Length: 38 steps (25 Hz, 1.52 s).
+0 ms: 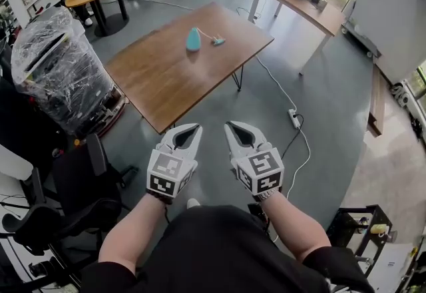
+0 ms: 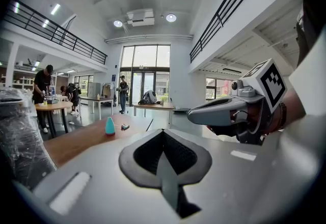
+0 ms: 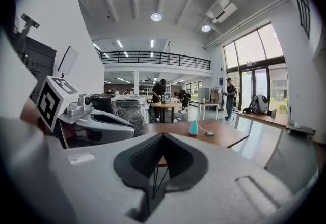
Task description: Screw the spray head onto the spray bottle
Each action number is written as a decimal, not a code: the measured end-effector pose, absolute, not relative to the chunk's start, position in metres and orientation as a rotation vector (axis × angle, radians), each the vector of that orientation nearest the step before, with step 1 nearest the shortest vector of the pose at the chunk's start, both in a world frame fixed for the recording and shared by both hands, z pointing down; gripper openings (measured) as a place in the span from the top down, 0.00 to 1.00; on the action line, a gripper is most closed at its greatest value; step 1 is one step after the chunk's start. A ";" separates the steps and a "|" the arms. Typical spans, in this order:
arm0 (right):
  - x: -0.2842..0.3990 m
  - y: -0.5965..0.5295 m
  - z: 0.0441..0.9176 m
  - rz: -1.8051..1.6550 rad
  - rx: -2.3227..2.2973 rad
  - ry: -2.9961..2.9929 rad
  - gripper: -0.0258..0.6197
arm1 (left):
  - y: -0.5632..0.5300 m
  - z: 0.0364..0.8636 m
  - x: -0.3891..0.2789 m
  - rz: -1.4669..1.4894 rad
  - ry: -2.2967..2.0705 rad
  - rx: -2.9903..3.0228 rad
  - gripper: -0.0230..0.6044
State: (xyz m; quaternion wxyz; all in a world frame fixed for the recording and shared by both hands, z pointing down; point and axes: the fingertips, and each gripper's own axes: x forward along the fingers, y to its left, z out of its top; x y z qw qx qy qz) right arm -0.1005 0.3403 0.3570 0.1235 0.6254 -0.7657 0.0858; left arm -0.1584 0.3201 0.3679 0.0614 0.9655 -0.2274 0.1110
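Forearms point(image 1: 130, 235) stretch forward side by side, left gripper point(image 1: 194, 129) and right gripper point(image 1: 231, 126) empty, fingers point(image 1: 180, 144) together.

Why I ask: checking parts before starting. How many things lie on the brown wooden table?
2. The teal spray bottle stands upright toward the table's far end; the spray head lies just to its right in the head view. Nothing else shows there.
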 end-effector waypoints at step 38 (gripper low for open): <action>0.073 0.214 0.386 0.339 1.633 -2.401 0.97 | 0.199 0.397 0.006 0.484 -0.935 2.807 0.94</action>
